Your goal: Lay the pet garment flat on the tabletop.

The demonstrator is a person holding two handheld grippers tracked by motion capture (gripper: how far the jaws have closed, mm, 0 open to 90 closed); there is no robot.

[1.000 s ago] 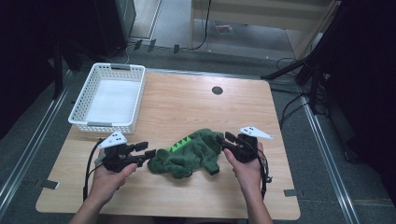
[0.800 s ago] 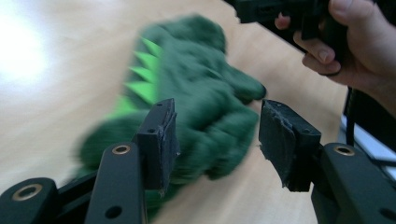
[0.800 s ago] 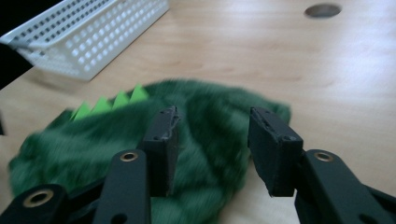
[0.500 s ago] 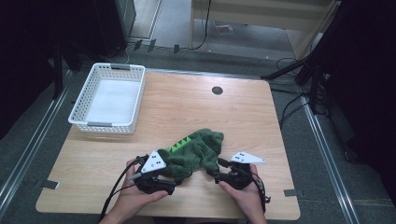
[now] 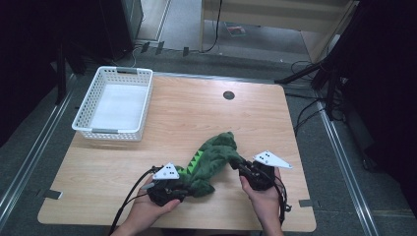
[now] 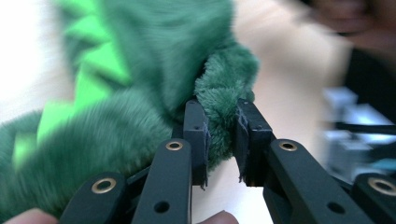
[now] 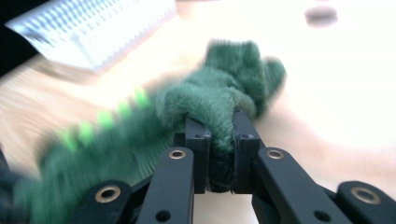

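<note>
Green plush toy [image 5: 209, 160] lies well right of the basket [image 5: 114, 104], near table's front edge. Left gripper [image 5: 169, 187] and right gripper [image 5: 248, 174] each clench its fur. Likely step: two-handed lift; next, raise together toward basket.

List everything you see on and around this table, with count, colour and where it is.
Green plush dinosaur toy with light green spikes: one, near edge of table, between the two grippers.
White plastic lattice basket: one, far left of table.
Light wooden table: one, dark round hole near far edge.
Left gripper: black, shut on the toy's plush.
Right gripper: black, shut on the toy's plush.
Hands: two, at bottom edge.
</note>
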